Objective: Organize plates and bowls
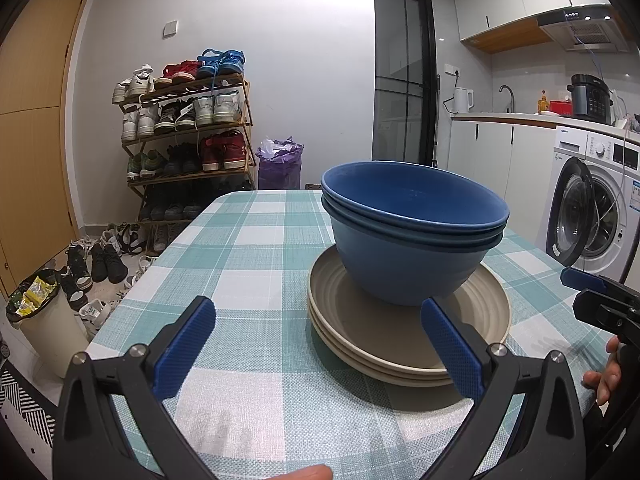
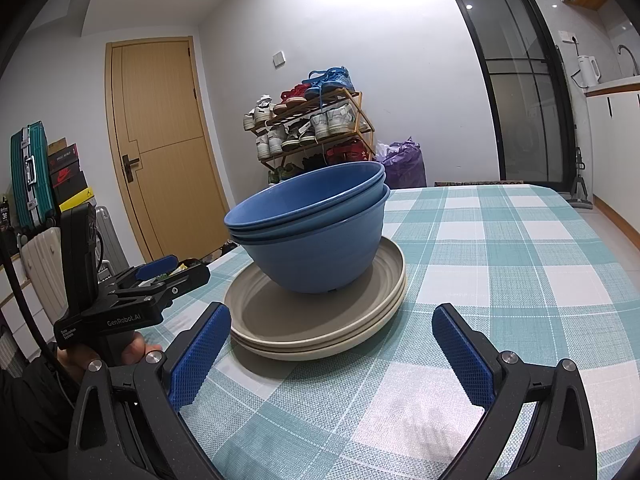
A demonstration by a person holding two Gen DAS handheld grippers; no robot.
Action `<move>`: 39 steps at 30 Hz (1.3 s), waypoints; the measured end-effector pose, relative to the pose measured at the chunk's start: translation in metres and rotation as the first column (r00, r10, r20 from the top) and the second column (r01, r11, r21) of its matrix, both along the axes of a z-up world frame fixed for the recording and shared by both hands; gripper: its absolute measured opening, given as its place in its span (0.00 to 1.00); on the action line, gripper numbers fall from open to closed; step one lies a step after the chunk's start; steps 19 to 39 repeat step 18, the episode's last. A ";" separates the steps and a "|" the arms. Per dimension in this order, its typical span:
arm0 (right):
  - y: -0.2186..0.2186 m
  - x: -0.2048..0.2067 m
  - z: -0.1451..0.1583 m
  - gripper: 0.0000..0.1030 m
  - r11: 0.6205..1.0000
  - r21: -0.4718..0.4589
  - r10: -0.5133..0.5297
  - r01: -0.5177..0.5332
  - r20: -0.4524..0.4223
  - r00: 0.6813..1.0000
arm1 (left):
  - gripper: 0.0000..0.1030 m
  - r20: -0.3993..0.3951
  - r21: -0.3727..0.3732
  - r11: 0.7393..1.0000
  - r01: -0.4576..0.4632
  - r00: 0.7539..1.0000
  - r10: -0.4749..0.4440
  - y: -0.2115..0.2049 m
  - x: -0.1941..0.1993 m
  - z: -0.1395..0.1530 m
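Bowls [image 1: 412,240]: three, nested; plates [image 1: 404,344]: three, stacked.

Blue on blue up top: the nested bowls [image 1: 412,232] show a deep navy inner one over a lighter, dustier blue outer one. Under them, the stacked plates [image 1: 404,340] come in plain beige, with faint ringed ridges inside. The desk [image 1: 256,248] wears a teal, pale mint and white checked cloth. Left tongs [image 1: 324,344]: black frame, textured royal-blue pads. Right tongs [image 2: 336,348]: same black and blue. Behind, an ochre wooden door [image 2: 160,140], a purple bag [image 1: 280,164], a white washing machine [image 1: 592,196] with a dark door.
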State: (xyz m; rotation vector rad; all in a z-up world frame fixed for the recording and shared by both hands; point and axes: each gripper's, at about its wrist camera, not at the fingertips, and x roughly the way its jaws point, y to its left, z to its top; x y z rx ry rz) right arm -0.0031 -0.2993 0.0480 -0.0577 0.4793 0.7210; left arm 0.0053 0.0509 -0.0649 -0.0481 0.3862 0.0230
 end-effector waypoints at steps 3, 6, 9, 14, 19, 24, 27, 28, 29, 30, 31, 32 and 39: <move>0.000 0.000 0.000 0.99 1.000 -0.001 0.000 0.000 0.001 1.000 | 1.00 0.000 0.001 1.000 -0.001 1.000 0.001 0.000 0.000 0.000; 0.000 0.000 0.000 0.99 1.000 0.000 -0.001 0.001 0.001 1.000 | 1.00 0.002 0.000 1.000 0.000 1.000 0.000 -0.001 0.000 0.000; 0.000 0.000 0.000 0.99 1.000 0.000 0.000 0.000 0.001 1.000 | 1.00 0.002 0.000 1.000 0.001 1.000 -0.001 -0.001 0.000 0.000; 0.000 0.000 0.000 0.99 1.000 0.000 0.000 0.000 0.000 1.000 | 1.00 0.006 0.001 1.000 0.006 1.000 -0.006 -0.001 0.000 0.001; 0.000 0.000 0.000 0.99 1.000 0.000 -0.001 0.001 0.000 1.000 | 1.00 0.007 -0.003 1.000 0.008 1.000 -0.008 -0.001 0.000 0.001; 0.000 0.000 0.000 0.99 1.000 0.000 -0.001 0.001 0.000 1.000 | 1.00 0.007 -0.003 1.000 0.008 1.000 -0.008 -0.001 0.000 0.001; 0.000 0.000 0.000 0.99 1.000 0.000 -0.001 0.001 0.000 1.000 | 1.00 0.007 -0.003 1.000 0.008 1.000 -0.008 -0.001 0.000 0.001; 0.000 0.000 0.000 0.99 1.000 0.000 -0.001 0.001 0.000 1.000 | 1.00 0.007 -0.003 1.000 0.008 1.000 -0.008 -0.001 0.000 0.001; 0.000 0.000 0.000 0.99 1.000 0.000 -0.001 0.001 0.000 1.000 | 1.00 0.007 -0.003 1.000 0.008 1.000 -0.008 -0.001 0.000 0.001; 0.000 0.000 0.000 0.99 1.000 0.000 -0.001 0.001 0.000 1.000 | 1.00 0.007 -0.003 1.000 0.008 1.000 -0.008 -0.001 0.000 0.001; 0.000 0.000 0.000 0.99 1.000 0.000 -0.001 0.001 0.000 1.000 | 1.00 0.007 -0.003 1.000 0.008 1.000 -0.008 -0.001 0.000 0.001; 0.000 0.000 0.000 0.99 1.000 0.000 -0.001 0.001 0.000 1.000 | 1.00 0.007 -0.003 1.000 0.008 1.000 -0.008 -0.001 0.000 0.001; 0.000 0.000 0.000 0.99 1.000 0.000 -0.001 0.001 0.000 1.000 | 1.00 0.007 -0.003 1.000 0.008 1.000 -0.008 -0.001 0.000 0.001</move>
